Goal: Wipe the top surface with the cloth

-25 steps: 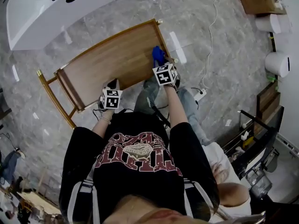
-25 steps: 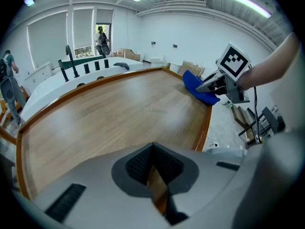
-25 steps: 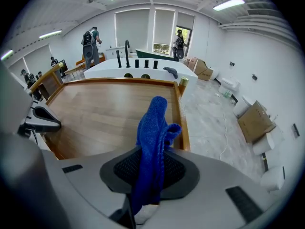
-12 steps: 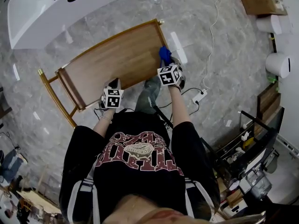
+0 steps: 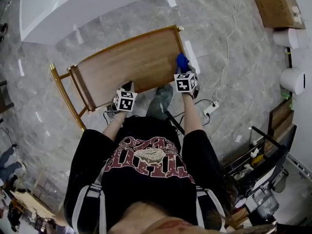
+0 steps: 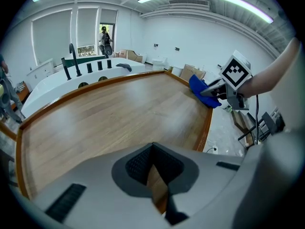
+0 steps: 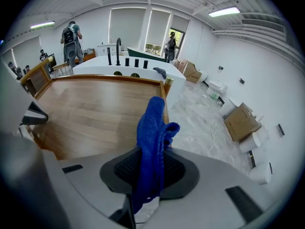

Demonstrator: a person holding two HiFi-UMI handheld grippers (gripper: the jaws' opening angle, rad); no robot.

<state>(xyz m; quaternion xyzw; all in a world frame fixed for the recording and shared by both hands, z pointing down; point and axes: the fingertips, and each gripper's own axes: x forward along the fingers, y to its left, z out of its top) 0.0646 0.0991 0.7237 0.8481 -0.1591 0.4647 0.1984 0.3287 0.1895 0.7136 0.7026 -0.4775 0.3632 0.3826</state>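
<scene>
Cloth (image 5: 182,61) first: it is a deep blue, nubbly terry piece, bunched into a soft upright fold, and it sits at the desk's right edge, closer to the near right corner than the far one. My right gripper (image 5: 182,70) has it pinched. In the right gripper view the dark mesh-textured pads are clamped on the cloth (image 7: 152,142), which rises between them and flops over at its tip, with a loose tail hanging below the right gripper (image 7: 152,165). From the left gripper view the cloth (image 6: 203,91) lies across the raised rim there.

The desk (image 5: 131,65) is a flat rectangle of warm wood-grain board with a faint sheen, framed by a narrow raised lip of paler, golden wood and carried on slim brass-coloured legs.

My left gripper (image 5: 127,87) is at the desk's near edge, toward the left half. In its own view the left gripper (image 6: 152,149) has its jaws drawn in until the tips meet, and only a thin sliver of brown wood shows in the gap behind them. I cannot tell whether they nip the rim itself.

Beyond the desk's far edge stands a smooth white basin (image 5: 73,9) with black fittings. The floor (image 5: 229,43) is grey veined stone, glossy.
</scene>
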